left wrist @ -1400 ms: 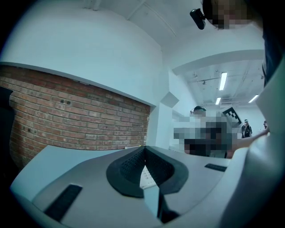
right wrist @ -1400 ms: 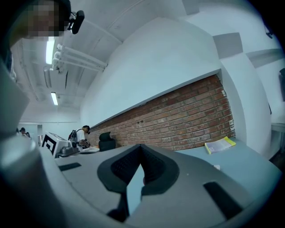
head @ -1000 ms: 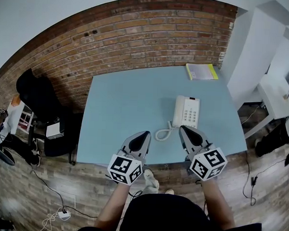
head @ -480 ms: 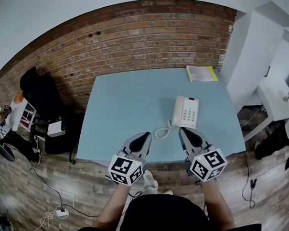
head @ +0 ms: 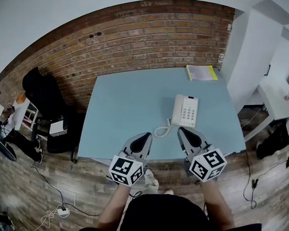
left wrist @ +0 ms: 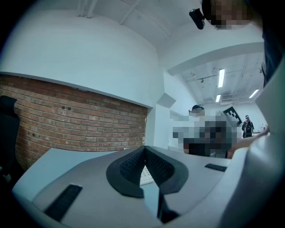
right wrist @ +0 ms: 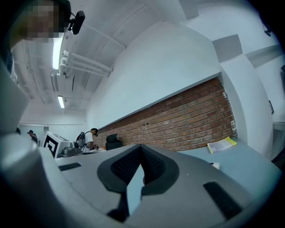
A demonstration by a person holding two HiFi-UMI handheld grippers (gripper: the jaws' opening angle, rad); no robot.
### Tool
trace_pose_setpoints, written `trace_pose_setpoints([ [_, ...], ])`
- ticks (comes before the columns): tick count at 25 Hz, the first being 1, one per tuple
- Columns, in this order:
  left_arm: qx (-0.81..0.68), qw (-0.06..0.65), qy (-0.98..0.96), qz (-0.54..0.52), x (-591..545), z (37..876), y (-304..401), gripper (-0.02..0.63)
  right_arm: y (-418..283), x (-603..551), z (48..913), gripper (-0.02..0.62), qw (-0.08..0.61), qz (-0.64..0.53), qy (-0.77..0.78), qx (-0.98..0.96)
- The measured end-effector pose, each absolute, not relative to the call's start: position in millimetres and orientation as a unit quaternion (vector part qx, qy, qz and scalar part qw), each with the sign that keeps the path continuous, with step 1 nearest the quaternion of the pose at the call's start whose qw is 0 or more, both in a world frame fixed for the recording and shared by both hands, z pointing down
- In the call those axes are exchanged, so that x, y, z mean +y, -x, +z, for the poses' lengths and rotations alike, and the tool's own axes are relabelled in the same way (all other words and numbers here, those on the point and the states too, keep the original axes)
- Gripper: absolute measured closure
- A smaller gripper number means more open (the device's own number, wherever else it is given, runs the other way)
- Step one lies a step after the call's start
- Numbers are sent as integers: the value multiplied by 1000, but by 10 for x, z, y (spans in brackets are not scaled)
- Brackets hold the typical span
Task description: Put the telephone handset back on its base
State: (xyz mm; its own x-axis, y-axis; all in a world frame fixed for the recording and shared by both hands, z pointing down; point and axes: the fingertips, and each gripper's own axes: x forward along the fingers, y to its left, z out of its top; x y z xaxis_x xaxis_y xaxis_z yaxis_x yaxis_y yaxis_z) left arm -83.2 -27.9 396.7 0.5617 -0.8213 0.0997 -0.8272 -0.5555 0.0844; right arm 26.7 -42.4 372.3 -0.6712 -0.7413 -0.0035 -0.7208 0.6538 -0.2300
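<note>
A white telephone (head: 186, 111) sits on the light-blue table (head: 126, 102), right of centre. Its handset (head: 176, 110) appears to lie along the base's left side, and the coiled cord (head: 161, 131) loops out at the near left corner. My left gripper (head: 146, 135) hovers over the table's near edge, left of the cord, shut and holding nothing. My right gripper (head: 181, 130) is just short of the phone's near end, also shut with nothing in it. In the left gripper view, a bit of keypad (left wrist: 145, 175) shows below the closed pads (left wrist: 133, 167).
A yellow-edged booklet (head: 202, 72) lies at the table's far right corner and also shows in the right gripper view (right wrist: 221, 145). A brick wall (head: 138, 36) runs behind the table. A black chair (head: 40, 96) stands to the left and a white pillar (head: 255, 50) to the right.
Both grippers have drawn back a little toward the table's near edge, still shut. The telephone has not moved.
</note>
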Motion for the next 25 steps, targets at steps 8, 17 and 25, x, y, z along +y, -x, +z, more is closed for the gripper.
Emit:
trace_pose_setpoints([
  [8,-476,58,-877,18,-209,3917,784,597,-269,-382,3750,583,54,-109,395,910],
  [17,-485,59,-872,23,-85,3934,809,597,-284,-292,3777,583,56,-111,390,913],
  [25,-482,60,-874,23,-7,3940,854,597,-227,-228,3744,583,51,-108,389,913],
])
